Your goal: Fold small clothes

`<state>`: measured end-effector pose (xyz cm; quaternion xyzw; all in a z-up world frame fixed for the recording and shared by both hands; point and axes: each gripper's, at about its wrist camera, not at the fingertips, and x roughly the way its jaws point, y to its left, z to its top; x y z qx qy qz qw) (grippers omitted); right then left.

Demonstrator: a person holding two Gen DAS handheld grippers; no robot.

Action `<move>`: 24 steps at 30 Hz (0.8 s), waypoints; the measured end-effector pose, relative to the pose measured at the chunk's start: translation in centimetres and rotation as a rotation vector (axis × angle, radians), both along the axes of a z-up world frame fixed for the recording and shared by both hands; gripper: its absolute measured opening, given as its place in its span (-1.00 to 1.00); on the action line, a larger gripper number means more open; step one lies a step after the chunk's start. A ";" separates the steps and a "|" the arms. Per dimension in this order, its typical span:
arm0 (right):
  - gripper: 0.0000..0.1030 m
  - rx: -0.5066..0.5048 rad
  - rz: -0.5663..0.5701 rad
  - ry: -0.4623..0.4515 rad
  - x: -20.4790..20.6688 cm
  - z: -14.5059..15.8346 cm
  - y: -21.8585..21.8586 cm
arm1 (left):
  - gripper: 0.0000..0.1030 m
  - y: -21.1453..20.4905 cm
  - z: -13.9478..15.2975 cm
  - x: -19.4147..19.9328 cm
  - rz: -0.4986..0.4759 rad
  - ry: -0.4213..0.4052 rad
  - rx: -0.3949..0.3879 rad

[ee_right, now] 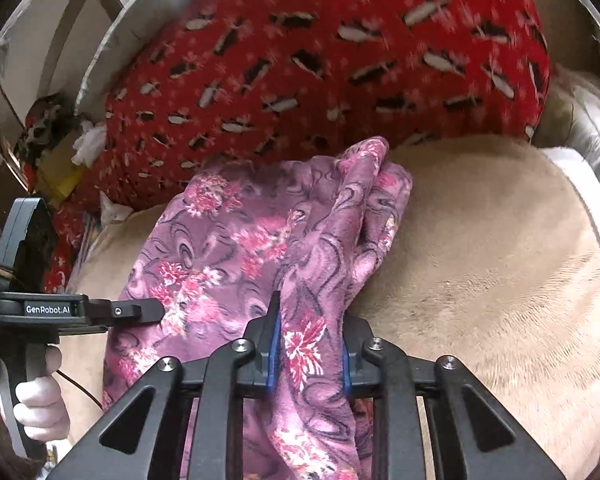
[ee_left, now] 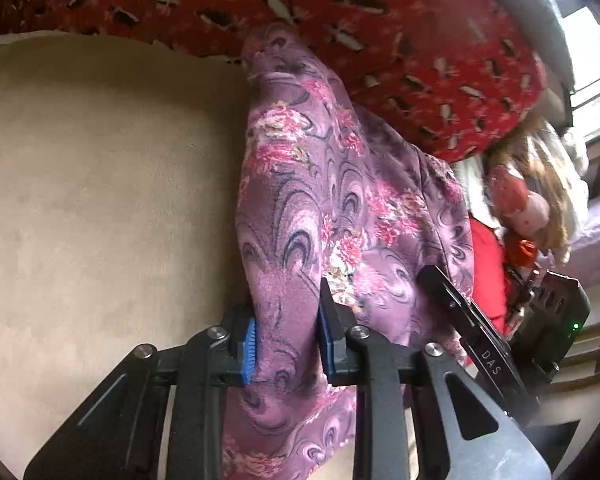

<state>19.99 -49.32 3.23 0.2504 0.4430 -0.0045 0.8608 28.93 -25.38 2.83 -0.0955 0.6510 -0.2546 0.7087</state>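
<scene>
Both your left claw (ee_left: 286, 344) and right claw (ee_right: 310, 354) are clamped on the purple floral garment (ee_right: 236, 248); it runs lengthwise away from them toward the red patterned cushion (ee_right: 320, 60), over the beige bed (ee_right: 500, 280).

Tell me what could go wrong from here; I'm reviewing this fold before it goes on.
1. The purple floral cloth hangs bunched from both grippers, so a crooked fold seems likely.
2. The left gripper and right gripper pinch thick gathered folds; a layer might slip out.
3. The far end touches the red patterned blanket and could drag on it.
</scene>
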 end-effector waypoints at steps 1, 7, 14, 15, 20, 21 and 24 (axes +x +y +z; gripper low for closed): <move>-0.57 -0.001 0.001 -0.008 0.0 0.6 0.4 | -0.58 0.5 0.5 -0.3 -0.002 -0.002 -0.009; -0.57 0.016 0.028 -0.044 -1.8 4.4 3.9 | -0.58 4.5 3.7 -2.5 0.017 0.009 -0.051; -0.57 0.108 0.052 -0.095 -5.0 7.5 9.1 | -0.58 9.8 6.9 -5.5 0.041 0.008 -0.088; -0.57 0.126 0.051 -0.100 -5.4 7.6 9.6 | -0.58 10.6 7.1 -6.0 0.044 0.007 -0.087; -0.57 0.245 0.012 -0.076 -7.4 5.4 12.4 | -0.57 14.1 4.8 -7.5 0.075 0.048 -0.049; -0.56 0.264 0.001 -0.059 -7.4 4.6 12.7 | -0.56 14.4 3.6 -7.6 0.082 0.067 -0.025; -0.53 0.281 -0.037 0.060 -7.5 0.5 14.0 | -0.49 15.6 -0.5 -7.5 0.117 0.151 0.062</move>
